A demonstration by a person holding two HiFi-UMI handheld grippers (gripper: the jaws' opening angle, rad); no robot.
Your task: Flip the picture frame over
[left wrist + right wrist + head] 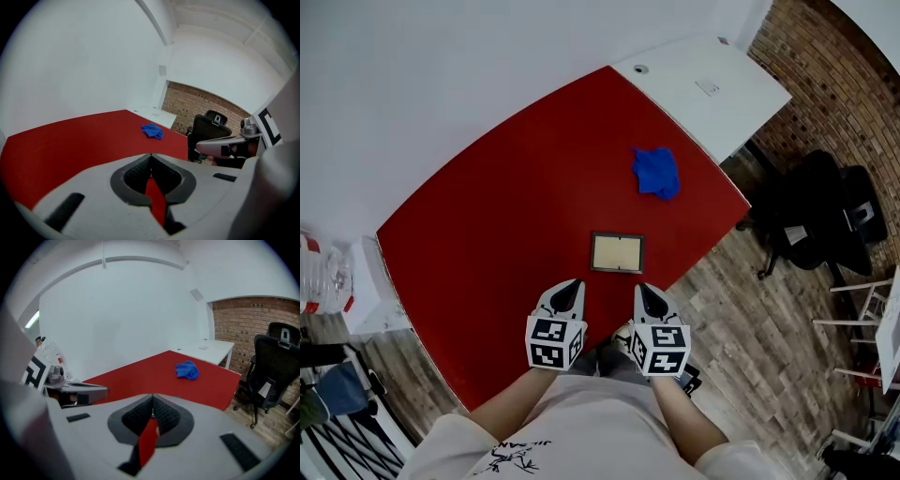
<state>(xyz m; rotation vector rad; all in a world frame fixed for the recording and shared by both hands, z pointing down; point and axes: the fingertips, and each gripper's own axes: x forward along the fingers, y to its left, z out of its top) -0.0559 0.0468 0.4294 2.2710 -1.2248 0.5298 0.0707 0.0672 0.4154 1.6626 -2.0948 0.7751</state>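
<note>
A: Tools first. State?

B: Left gripper point(572, 283): jaws pressed together, nothing between them. The left gripper view point(151, 157) shows only a sliver of red table through the notch behind the tips. Right gripper point(643, 289) is the same in its own view point(153, 397): jaws together, nothing held. The two sit side by side, both pointing away from the person and downward.

A: Any writing?

B: Each marker cube point(555, 342) carries black-and-white square patterns, no letters. The dark print on the person's white shirt point(516, 457) is cut off by the picture's edge and I can't read it. The picture frame point(617, 253) shows a pale panel inside a dark border, with nothing readable on it.

A: Frame against the tools?

B: It lies flat on the red table point(487, 225), just beyond both tips, ahead of the gap between them and touching neither. Neither gripper view shows it.

A: Edges and room?

B: The frame sits near the table's near edge. The right gripper's tip is about at that edge and the left one is over the red top. There is wide bare red surface to the left of the frame and beyond it. A crumpled blue cloth point(656, 172) lies well apart, towards the far right corner. A white table point(712, 89) butts against the far right side. A white wall point(441, 66) runs along the far left side. A black office chair point(811, 220) stands on the wooden floor point(741, 309) by the brick wall point(834, 84), off the table's right corner.
</note>
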